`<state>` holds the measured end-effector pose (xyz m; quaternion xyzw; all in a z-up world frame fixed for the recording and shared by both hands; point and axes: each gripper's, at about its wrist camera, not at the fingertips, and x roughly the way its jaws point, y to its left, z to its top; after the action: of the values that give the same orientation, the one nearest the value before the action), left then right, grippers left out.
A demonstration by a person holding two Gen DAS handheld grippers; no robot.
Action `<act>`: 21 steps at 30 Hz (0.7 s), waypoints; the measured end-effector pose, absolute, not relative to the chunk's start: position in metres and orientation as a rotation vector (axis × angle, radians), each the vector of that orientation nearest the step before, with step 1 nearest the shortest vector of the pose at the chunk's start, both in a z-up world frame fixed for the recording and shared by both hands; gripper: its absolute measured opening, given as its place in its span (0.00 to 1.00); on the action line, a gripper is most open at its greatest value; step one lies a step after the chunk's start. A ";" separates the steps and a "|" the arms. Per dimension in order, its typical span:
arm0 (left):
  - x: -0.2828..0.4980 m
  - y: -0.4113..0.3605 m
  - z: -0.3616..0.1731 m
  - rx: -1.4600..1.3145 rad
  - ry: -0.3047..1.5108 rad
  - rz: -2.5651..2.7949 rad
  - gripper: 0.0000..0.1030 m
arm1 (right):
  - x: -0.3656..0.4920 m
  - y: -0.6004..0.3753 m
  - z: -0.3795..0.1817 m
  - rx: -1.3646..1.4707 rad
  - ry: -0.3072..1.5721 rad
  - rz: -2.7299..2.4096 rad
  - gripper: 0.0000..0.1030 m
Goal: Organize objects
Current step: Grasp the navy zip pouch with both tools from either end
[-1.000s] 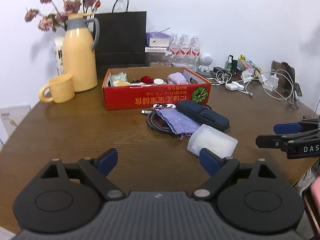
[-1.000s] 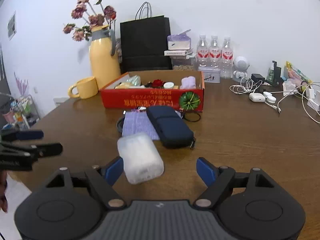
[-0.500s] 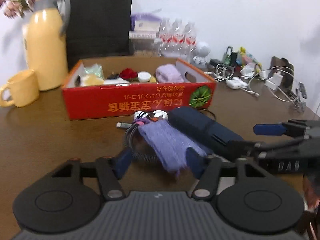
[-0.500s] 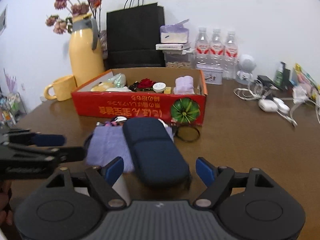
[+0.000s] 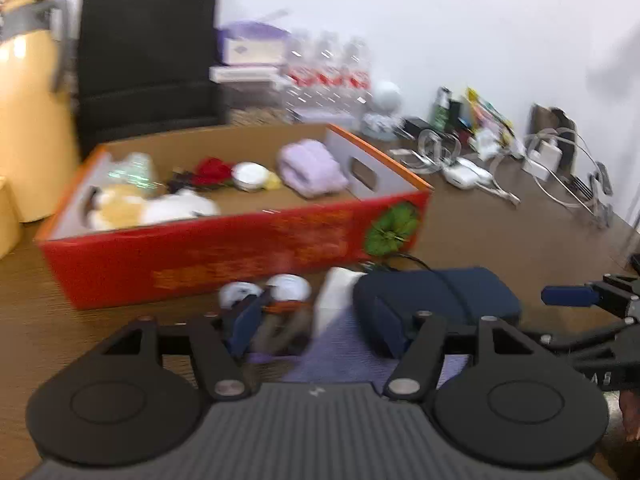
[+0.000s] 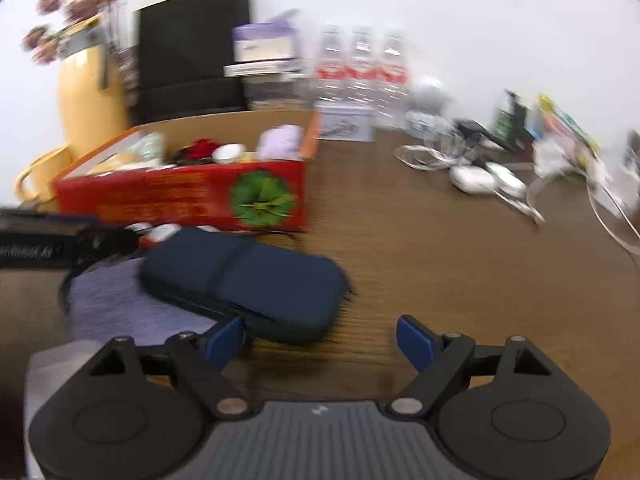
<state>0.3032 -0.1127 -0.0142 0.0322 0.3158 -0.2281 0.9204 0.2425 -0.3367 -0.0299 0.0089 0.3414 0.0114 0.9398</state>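
A red cardboard box (image 5: 240, 256) (image 6: 180, 200) holds a plush toy, a red flower, a small tin and a lilac roll. In front of it lie a navy zip case (image 5: 440, 292) (image 6: 248, 276), a purple cloth (image 5: 340, 360) (image 6: 120, 304) and a dark coiled cable. My left gripper (image 5: 316, 324) hangs low over the cloth and cable, its jaws opening, pads not pressing on anything. My right gripper (image 6: 320, 340) is open and still opening, with the near end of the case by its left pad. A translucent white box (image 6: 56, 364) shows at the lower left of the right wrist view.
A yellow jug (image 6: 88, 92) with dried flowers, a yellow mug (image 6: 36, 176), a black paper bag (image 5: 148, 56) and water bottles (image 6: 360, 64) stand behind the box. Chargers, white cables (image 5: 560, 168) and small gadgets crowd the table's right side. Bare wood (image 6: 460, 272) lies right of the case.
Both grippers have moved forward and down toward the red box. The translucent box has slipped from the middle of the right view to its lower left corner. The left jaws have narrowed.
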 end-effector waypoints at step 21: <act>0.302 -0.113 -0.003 -0.165 0.771 -0.544 0.41 | 0.246 -0.371 -0.023 0.471 0.627 0.201 0.37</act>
<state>0.3017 -0.1131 -0.0025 -0.0793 0.3709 -0.2619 0.8874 0.2455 -0.3713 -0.0231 0.2289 0.3048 0.0978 0.9193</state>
